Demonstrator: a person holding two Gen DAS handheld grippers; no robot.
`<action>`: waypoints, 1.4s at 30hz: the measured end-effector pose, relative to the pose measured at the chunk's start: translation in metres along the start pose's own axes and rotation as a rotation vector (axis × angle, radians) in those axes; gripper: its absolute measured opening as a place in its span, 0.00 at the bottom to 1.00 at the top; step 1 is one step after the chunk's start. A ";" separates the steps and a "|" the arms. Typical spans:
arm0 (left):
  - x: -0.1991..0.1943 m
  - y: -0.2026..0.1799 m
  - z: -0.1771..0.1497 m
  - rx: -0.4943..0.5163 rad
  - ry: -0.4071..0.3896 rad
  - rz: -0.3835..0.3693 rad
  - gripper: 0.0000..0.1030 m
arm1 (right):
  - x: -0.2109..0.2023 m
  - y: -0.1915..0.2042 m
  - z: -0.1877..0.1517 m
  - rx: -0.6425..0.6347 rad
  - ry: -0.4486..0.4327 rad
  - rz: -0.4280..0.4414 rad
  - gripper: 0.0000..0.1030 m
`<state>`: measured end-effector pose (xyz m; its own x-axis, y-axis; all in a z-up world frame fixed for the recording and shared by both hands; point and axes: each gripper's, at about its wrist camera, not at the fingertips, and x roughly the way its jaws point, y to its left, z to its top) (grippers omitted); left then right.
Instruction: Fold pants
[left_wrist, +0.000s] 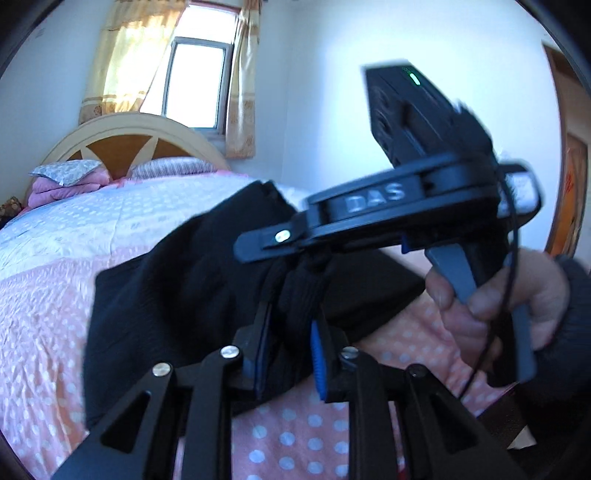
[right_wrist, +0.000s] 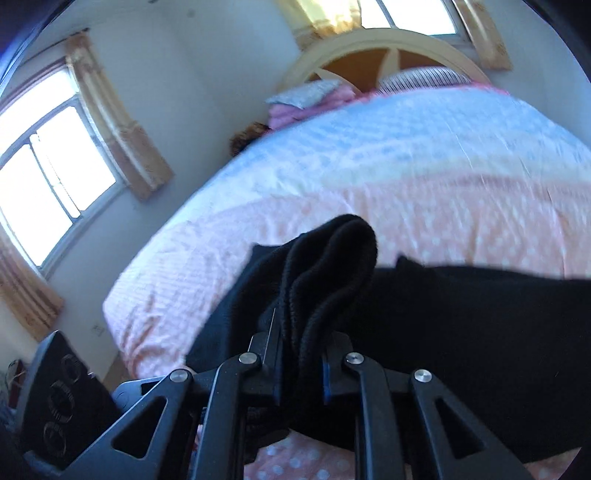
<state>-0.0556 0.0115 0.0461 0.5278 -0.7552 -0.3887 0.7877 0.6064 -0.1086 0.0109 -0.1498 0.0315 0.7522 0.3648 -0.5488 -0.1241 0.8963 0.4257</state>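
The black pants (left_wrist: 166, 295) hang bunched above the pink dotted bed (left_wrist: 55, 314). In the left wrist view my left gripper (left_wrist: 288, 354) has a ribbed fold of them filling the narrow gap between its blue pads. My right gripper (left_wrist: 258, 245) reaches in from the right, held by a hand (left_wrist: 498, 295), and pinches the same ribbed edge just above. The right wrist view shows my right gripper (right_wrist: 301, 354) shut on that ribbed band (right_wrist: 332, 258). The rest of the pants (right_wrist: 461, 325) drape off to the right over the bed (right_wrist: 406, 184).
A curved wooden headboard (left_wrist: 122, 136) with pillows and folded pink bedding (left_wrist: 66, 173) stands at the far end. Curtained windows (left_wrist: 195, 81) (right_wrist: 48, 177) are on the walls behind and beside the bed. A black device body (right_wrist: 55, 398) sits at lower left.
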 end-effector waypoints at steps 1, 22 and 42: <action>-0.006 0.000 0.004 -0.002 -0.018 0.001 0.42 | -0.008 0.000 0.005 -0.014 -0.016 0.015 0.15; 0.023 0.055 -0.003 -0.209 0.144 0.217 0.56 | -0.091 -0.182 -0.029 0.202 0.014 -0.242 0.16; 0.078 0.024 0.043 -0.083 0.171 0.185 0.56 | -0.107 -0.097 -0.037 0.009 0.014 -0.388 0.30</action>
<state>0.0184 -0.0436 0.0520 0.5936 -0.5805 -0.5573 0.6502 0.7541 -0.0929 -0.0809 -0.2665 0.0222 0.7332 0.0023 -0.6800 0.1741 0.9660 0.1910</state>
